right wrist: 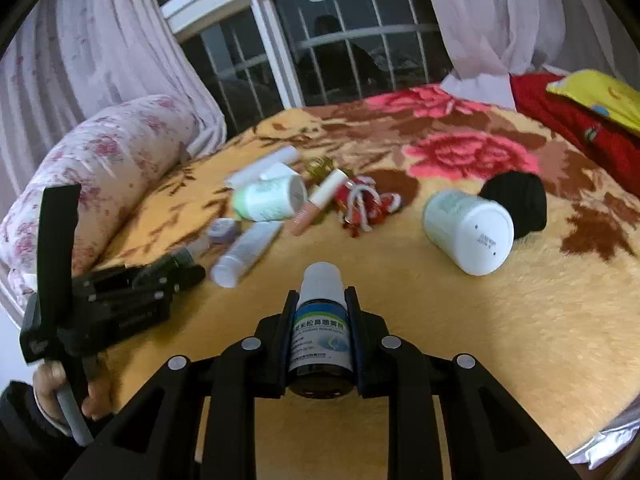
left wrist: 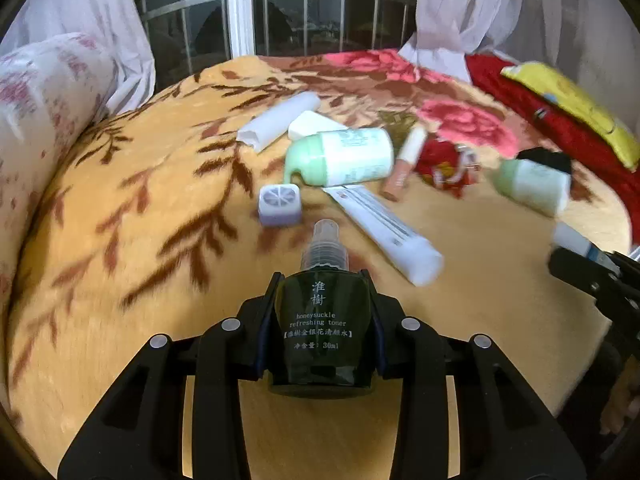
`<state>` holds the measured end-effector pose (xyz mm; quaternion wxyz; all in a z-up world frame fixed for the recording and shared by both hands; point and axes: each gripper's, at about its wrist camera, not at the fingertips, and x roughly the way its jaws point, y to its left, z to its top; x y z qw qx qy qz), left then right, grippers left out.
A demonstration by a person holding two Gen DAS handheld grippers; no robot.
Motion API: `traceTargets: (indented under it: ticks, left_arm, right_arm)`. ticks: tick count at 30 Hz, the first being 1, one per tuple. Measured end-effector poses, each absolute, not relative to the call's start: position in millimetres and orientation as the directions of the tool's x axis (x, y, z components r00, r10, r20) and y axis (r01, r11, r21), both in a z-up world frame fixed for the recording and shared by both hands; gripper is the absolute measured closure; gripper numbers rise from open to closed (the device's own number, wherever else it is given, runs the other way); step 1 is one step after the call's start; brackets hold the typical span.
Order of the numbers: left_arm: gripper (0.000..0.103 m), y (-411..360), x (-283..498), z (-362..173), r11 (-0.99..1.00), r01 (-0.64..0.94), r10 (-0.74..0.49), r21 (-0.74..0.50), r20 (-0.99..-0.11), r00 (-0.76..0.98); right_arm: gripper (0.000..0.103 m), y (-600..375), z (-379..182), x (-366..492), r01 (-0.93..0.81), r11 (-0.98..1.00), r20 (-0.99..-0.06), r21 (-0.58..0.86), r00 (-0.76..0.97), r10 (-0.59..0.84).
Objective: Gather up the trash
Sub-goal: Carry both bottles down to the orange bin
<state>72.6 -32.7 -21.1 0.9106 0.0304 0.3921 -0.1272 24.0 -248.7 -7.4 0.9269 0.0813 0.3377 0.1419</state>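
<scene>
Bedding first: on the left we see a rolled floral pink-and-white quilt [left wrist: 44, 92] beside the yellow plush blanket with brown leaves and red roses [left wrist: 132, 216]. Our left gripper [left wrist: 323, 312] pinches a dark green toner spray bottle with a clear cap [left wrist: 320, 320], and beyond it lie a small lilac square container [left wrist: 279, 205], a pale green round bottle [left wrist: 344, 156] and a white squeeze tube [left wrist: 384, 232]. Further right, our right gripper [right wrist: 322, 320] is clamped on a small dark nasal-spray bottle with a white cap [right wrist: 322, 328], with a white-based green jar [right wrist: 468, 230] on its side beyond.
</scene>
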Motion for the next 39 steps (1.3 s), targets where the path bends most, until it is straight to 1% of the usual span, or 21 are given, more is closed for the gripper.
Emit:
traceTargets:
  ticks: [3,6,10,14,19,26,33,39]
  left_arm:
    - [0.067,-30.0,43.0,-11.9,0.968,0.24,-0.223,-0.078,-0.708,0.67]
    - [0.067,-29.1,3.9,-1.3,0.97,0.233,-0.216,-0.069,-0.683,0.697]
    - [0.067,-28.7,-43.3,7.0,0.968,0.241,-0.229,-0.073,-0.657,0.718]
    - [0.067,-28.7,-76.3,6.0,0.965,0.247,-0.245,-0.092,-0.656,0.714]
    - [0.067,-36.4,-103.6,-12.9,0.964,0.244,-0.248,-0.106,-0.688,0.681]
    - [0.067,-47.1,-115.1,-53.7,0.968,0.229,-0.228,-0.107,-0.759,0.609]
    - [0.067,-49.5,-112.5,-89.0,0.968,0.204,-0.234,-0.149,-0.828,0.51]
    - [0.067,-57.8,-105.3,-113.7,0.97,0.206,-0.209,-0.129,-0.875,0.437]
  right_arm:
    - [0.08,-244.8,7.1,5.8,-0.244,0.943,-0.582,0.225,0.743,0.331]
    - [0.08,-243.0,16.9,-16.7,-0.276,0.937,-0.571,0.215,0.742,0.35]
    - [0.08,-241.4,17.0,-48.2,-0.31,0.928,-0.578,0.209,0.726,0.373]
    - [0.08,-239.9,8.4,-80.7,-0.338,0.917,-0.6,0.213,0.696,0.396]
    - [0.08,-240.5,-3.6,-110.7,-0.345,0.918,-0.633,0.197,0.67,0.388]
    - [0.08,-240.7,-30.6,-137.5,-0.344,0.916,-0.69,0.206,0.613,0.385]
    - [0.08,-233.9,-60.1,-142.5,-0.354,0.91,-0.755,0.214,0.532,0.384]
    - [0.08,-229.1,-84.3,-130.4,-0.346,0.908,-0.811,0.236,0.445,0.38]
